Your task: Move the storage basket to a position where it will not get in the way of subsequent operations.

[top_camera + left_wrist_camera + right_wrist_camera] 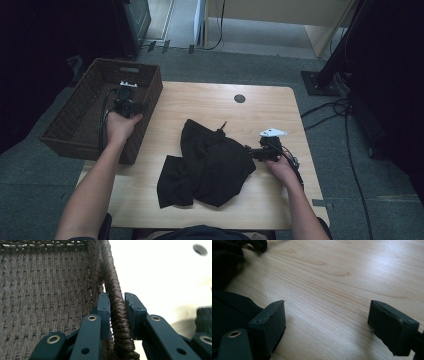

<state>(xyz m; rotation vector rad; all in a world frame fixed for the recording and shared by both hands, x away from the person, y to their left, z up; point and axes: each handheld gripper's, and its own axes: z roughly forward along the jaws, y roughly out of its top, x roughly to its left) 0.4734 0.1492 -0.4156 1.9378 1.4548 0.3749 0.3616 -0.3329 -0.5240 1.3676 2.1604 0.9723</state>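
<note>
While the person's forearms come in from the near edge of the high view, the wooden table point(280, 107) carries a crumpled black cloth point(210, 162) on its near middle, spread from the near-left corner of the heap up toward the centre. Just right of that cloth sits the right gripper point(248, 150), held low over the tabletop by the right hand point(281, 167), with its jaws pointing left at the cloth's right edge. In the right gripper view its two jaws stand wide apart with bare wood grain between them and nothing gripped; the dark fabric lies beside and under the left-hand jaw, and whether that jaw touches it I cannot tell.

Farther off and to the left, a brown wicker basket point(75, 107) overhangs the table's far-left corner. The left hand point(120, 127) reaches over its right wall and holds the left gripper point(117, 308) there. In the left gripper view the jaws stand narrow, one on each side of the basket's braided rim point(116, 305): the inner jaw lies against the weave, the outer jaw sits just beside it with a thin gap showing, so a firm pinch cannot be confirmed. Beyond the basket's wall, a small dark hole point(239, 98) marks the table's far middle.
</note>
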